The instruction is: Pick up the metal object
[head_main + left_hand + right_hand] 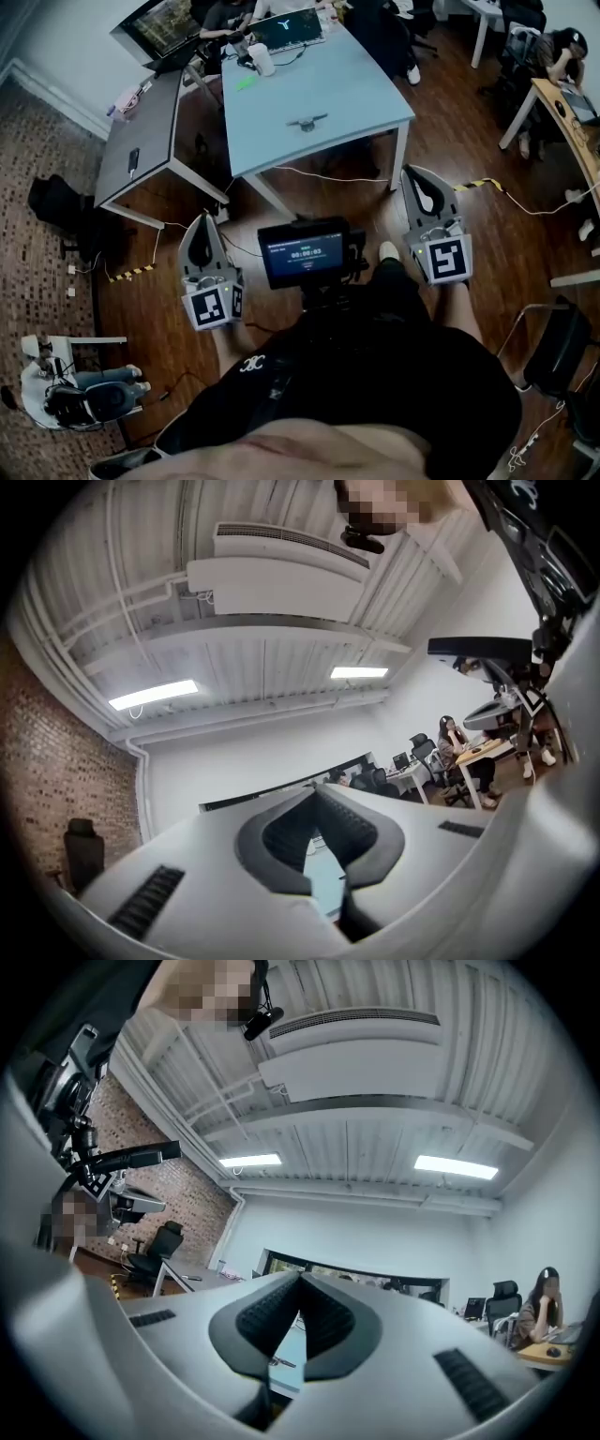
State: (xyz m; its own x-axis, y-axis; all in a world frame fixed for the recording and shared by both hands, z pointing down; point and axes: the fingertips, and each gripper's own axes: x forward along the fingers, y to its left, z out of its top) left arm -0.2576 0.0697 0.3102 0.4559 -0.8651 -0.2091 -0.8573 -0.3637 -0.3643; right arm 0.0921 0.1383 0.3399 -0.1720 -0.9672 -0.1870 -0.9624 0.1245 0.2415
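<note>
The metal object (307, 122), small, grey and winged, lies near the front of the light blue table (356, 84), well ahead of both grippers. In the right gripper view it shows as a small piece (281, 1362) on the table, below the jaw tips. My left gripper (200, 219) hangs over the wooden floor to the left of the table's front corner, with its jaws closed tip to tip and nothing between them (313, 791). My right gripper (413, 172) is held to the right of the table leg, also shut and empty (300, 1279).
A laptop (289, 28) and a white cup (262, 59) sit at the table's far end, where people are seated. A grey desk (141, 141) stands to the left. Cables and yellow-black tape (478, 185) cross the floor. A small screen (305, 252) is mounted in front of my chest.
</note>
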